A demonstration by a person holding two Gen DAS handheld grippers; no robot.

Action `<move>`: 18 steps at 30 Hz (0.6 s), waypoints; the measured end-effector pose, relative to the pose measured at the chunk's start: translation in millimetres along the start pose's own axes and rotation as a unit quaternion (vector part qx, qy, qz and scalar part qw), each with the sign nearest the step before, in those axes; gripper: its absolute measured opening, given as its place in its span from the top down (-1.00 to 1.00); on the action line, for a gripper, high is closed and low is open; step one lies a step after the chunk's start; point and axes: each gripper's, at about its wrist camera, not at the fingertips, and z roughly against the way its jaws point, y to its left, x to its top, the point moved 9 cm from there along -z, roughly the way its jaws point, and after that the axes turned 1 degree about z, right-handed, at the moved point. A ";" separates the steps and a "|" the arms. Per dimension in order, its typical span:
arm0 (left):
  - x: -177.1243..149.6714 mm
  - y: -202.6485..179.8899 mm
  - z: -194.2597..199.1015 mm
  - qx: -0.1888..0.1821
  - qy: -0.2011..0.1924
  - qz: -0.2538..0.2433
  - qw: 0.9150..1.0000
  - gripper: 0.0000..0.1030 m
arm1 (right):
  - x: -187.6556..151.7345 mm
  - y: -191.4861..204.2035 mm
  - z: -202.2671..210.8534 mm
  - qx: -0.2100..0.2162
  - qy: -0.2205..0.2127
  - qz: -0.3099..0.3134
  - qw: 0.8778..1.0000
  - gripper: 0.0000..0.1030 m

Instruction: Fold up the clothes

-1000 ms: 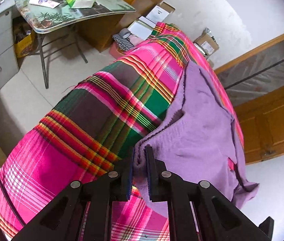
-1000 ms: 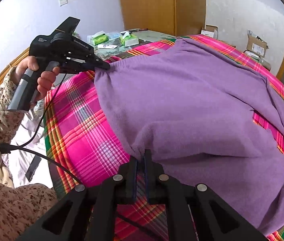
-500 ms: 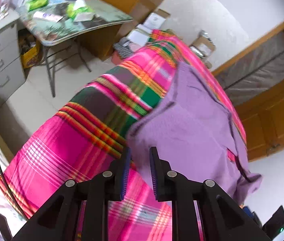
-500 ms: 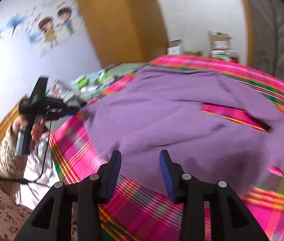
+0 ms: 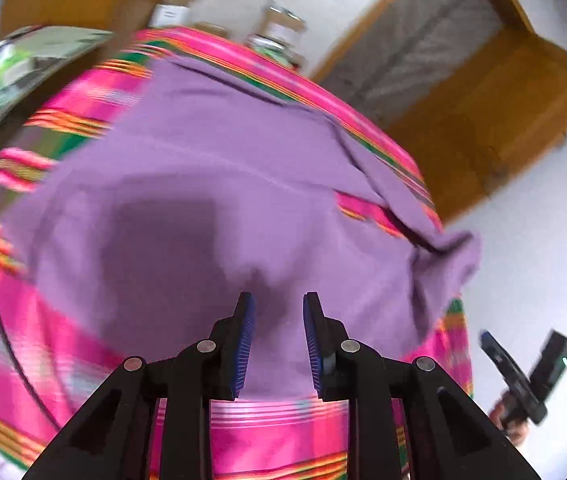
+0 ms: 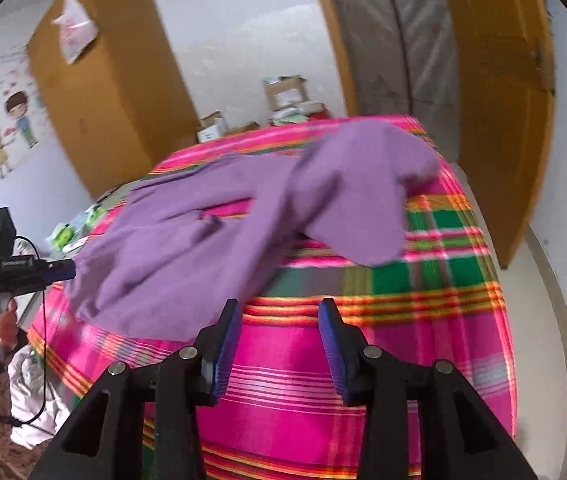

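**Inspector A:** We find the purple sweater (image 6: 219,248) lying loose on the pink plaid bedspread (image 6: 423,320), a sleeve end flopped toward two o'clock in the right wrist view. In the left wrist view the sweater (image 5: 211,184) fills the centre, its near hem at six o'clock just ahead of the pads.

**Inspector B:** Claws? We note the left gripper (image 5: 277,340) with its jaws opening, a narrow gap, nothing pinched; the knit lies beyond the gap, not in it. The right gripper (image 6: 279,344) stands about half apart over bare bedspread, holding nothing.

**Inspector A:** Handling, in our judgement: a soft, light, limp knit. It will drape and sag from any single hold, and it should not slip much between ribbed pads.

**Inspector B:** We would take it at two matching points, hem corners or shoulder seams, pinching a doubled edge instead of the flat middle. The sleeve at two o'clock wants gathering inward first.
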 end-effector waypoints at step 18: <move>-71.2 -132.5 -99.0 0.002 0.066 -0.194 0.979 0.28 | 51.3 1.4 -45.5 0.063 -0.031 -0.027 0.997 0.22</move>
